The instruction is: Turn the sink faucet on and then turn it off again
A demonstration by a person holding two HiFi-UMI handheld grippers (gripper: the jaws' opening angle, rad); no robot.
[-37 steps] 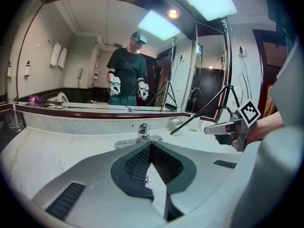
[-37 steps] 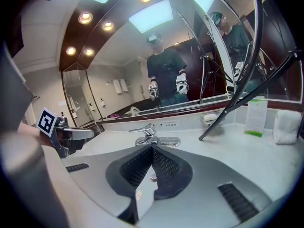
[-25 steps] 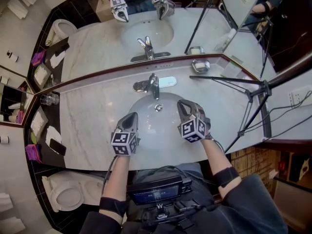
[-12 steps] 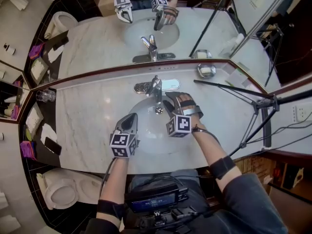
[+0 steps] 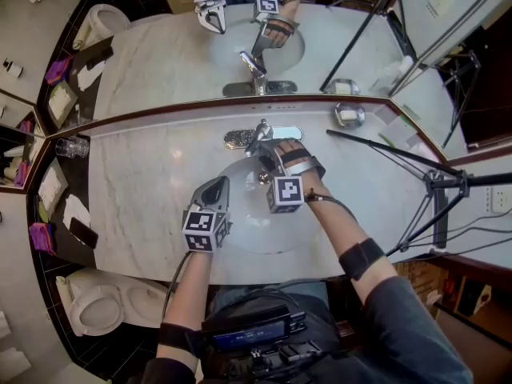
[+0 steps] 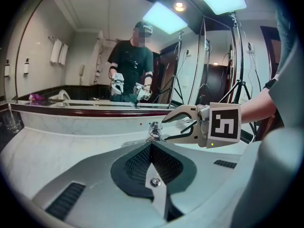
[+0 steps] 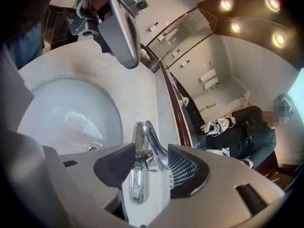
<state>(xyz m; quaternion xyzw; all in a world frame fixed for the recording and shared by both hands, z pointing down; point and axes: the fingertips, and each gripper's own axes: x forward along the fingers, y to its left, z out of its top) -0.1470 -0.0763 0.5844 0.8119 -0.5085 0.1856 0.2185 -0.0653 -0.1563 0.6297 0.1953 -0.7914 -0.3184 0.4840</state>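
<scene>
The chrome faucet [image 5: 260, 134] stands at the back rim of the white sink basin [image 5: 232, 222]. My right gripper [image 5: 268, 154] is rolled on its side at the faucet. Its jaws are opening, and the faucet lever [image 7: 148, 144] stands between them with a gap at each pad. The left gripper view shows the right gripper [image 6: 165, 128] with its two fingers spread above and below the faucet top [image 6: 154, 128]. My left gripper [image 5: 214, 189] hovers over the basin's left part, shut with nothing in it, and shows in the right gripper view as a closed beak [image 7: 124, 37].
A wall mirror [image 5: 160, 54] behind the marble counter [image 5: 136, 190] repeats the scene. On the counter are a soap dish [image 5: 349, 115] at back right and a glass [image 5: 72, 146] at far left. A tripod [image 5: 436, 184] stands on the right, a toilet [image 5: 96, 306] below left.
The right gripper has moved from the basin's right side up to the faucet, rolled onto its side and opened around the lever. The left gripper has shifted only slightly.
</scene>
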